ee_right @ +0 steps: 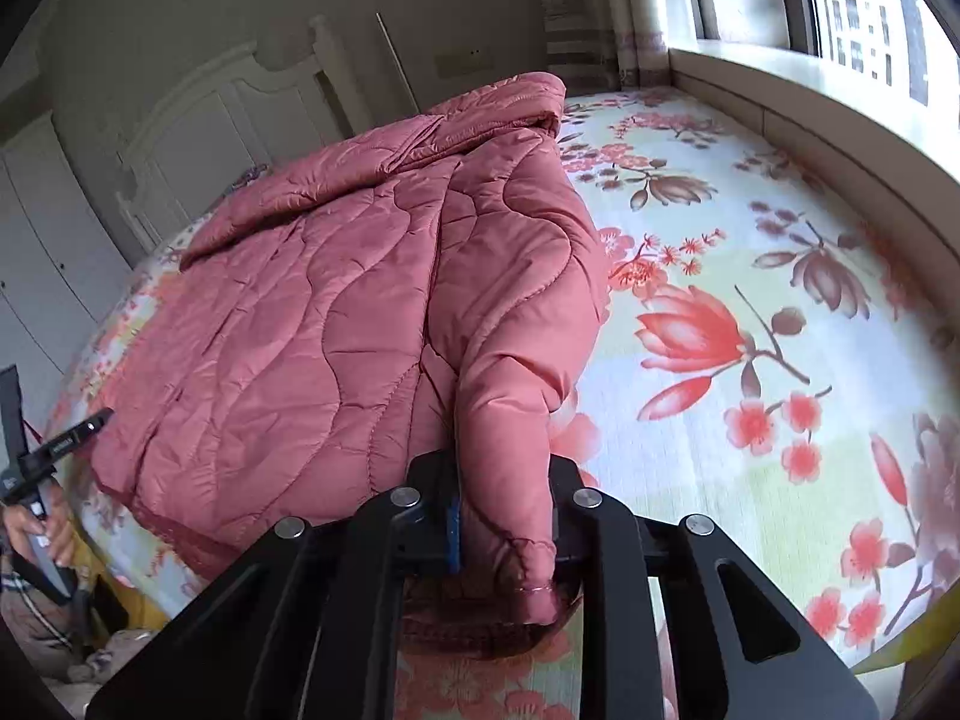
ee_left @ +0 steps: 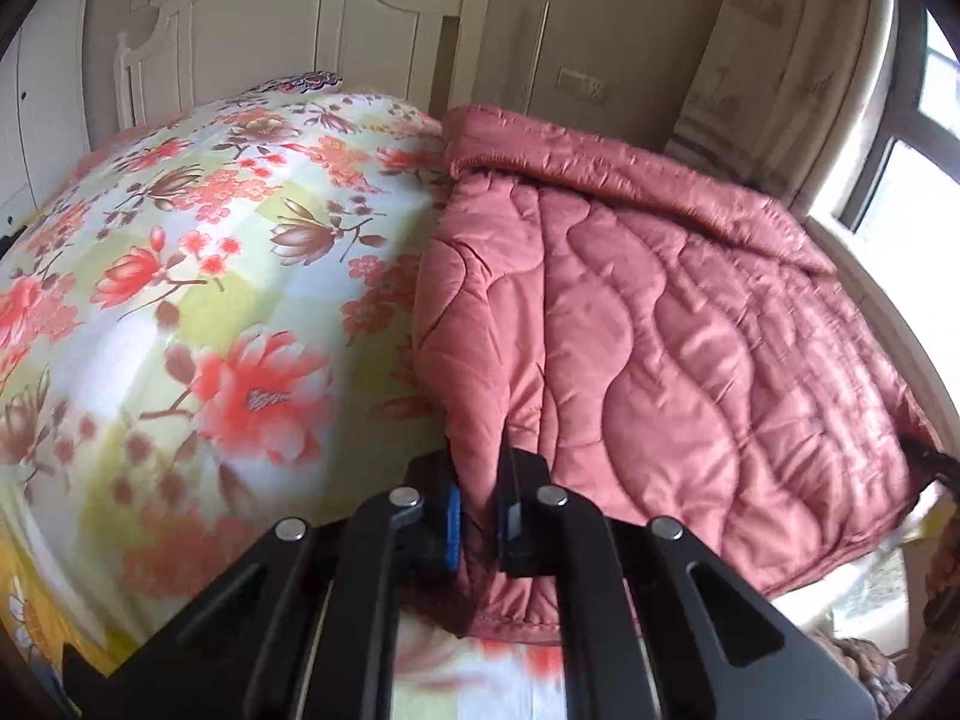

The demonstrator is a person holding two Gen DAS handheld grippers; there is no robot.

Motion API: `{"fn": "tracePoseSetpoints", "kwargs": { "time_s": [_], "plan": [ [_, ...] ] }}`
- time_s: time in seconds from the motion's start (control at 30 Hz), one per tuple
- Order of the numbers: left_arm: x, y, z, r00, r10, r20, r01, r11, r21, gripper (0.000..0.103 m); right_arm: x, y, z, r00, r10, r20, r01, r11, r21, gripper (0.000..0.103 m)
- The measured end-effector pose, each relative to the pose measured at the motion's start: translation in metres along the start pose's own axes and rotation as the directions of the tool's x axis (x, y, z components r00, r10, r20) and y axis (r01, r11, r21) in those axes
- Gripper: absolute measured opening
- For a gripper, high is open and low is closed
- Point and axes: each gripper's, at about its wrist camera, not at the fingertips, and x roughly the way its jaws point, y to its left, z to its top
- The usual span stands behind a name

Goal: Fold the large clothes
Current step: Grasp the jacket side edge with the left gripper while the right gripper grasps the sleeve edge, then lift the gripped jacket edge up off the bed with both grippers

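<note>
Over on the left side of the bed, the floral sheet lies bare, a white headboard standing at the far end. Moving right, the left tool has its jaws pinched narrow on the near-left corner of the pink quilted coat, a thin fold of fabric caught between the blue pads. The coat spreads flat from there toward the far edge of the bed, its collar bunched up near the headboard. Across the coat, the right tool is clamped on a thicker roll of the same pink quilted coat, the sleeve or side edge lifted and draped over the jaws, cuff hanging just in front. Beyond that, more flowered sheet runs out to the right edge of the bed, tight beside the window ledge. In the right wrist view, the person's hand grips the left tool's handle by the coat's far corner.
</note>
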Motion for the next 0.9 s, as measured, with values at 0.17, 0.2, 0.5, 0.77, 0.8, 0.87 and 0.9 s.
{"fn": "tracePoseSetpoints", "kwargs": {
  "time_s": [0.17, 0.2, 0.5, 0.77, 0.8, 0.87, 0.9],
  "plan": [
    [-0.092, 0.02, -0.03, 0.986, -0.156, 0.055, 0.159, 0.985, -0.062, 0.007, -0.063, 0.001, -0.022, 0.988, 0.153, -0.027, -0.154, 0.987, -0.047, 0.019],
    [-0.112, 0.024, -0.038, 0.978, -0.196, 0.071, 0.201, 0.976, -0.079, 0.007, -0.086, 0.005, -0.035, 0.982, 0.187, -0.032, -0.189, 0.979, -0.082, 0.019],
    [-0.235, 0.044, -0.027, 0.824, -0.44, 0.356, 0.498, 0.863, -0.088, 0.006, -0.267, 0.032, -0.058, 0.886, 0.354, 0.301, -0.309, 0.932, -0.187, 0.017],
    [-0.216, 0.04, -0.025, 0.836, -0.433, 0.337, 0.486, 0.869, -0.09, 0.006, -0.231, 0.043, 0.003, 0.95, 0.23, 0.211, -0.198, 0.966, -0.163, 0.015],
    [-0.216, 0.046, -0.029, 0.84, -0.43, 0.332, 0.485, 0.869, -0.101, 0.006, -0.216, 0.035, -0.002, 0.969, 0.21, 0.133, -0.193, 0.973, -0.129, 0.015],
    [-0.216, 0.056, -0.035, 0.847, -0.422, 0.323, 0.48, 0.869, -0.121, 0.007, -0.191, 0.019, -0.021, 0.991, 0.137, -0.004, -0.137, 0.988, -0.067, 0.015],
    [-0.215, 0.059, -0.036, 0.85, -0.419, 0.319, 0.476, 0.871, -0.122, 0.007, -0.183, 0.014, -0.029, 0.99, 0.129, -0.049, -0.132, 0.99, -0.052, 0.015]
  ]
}}
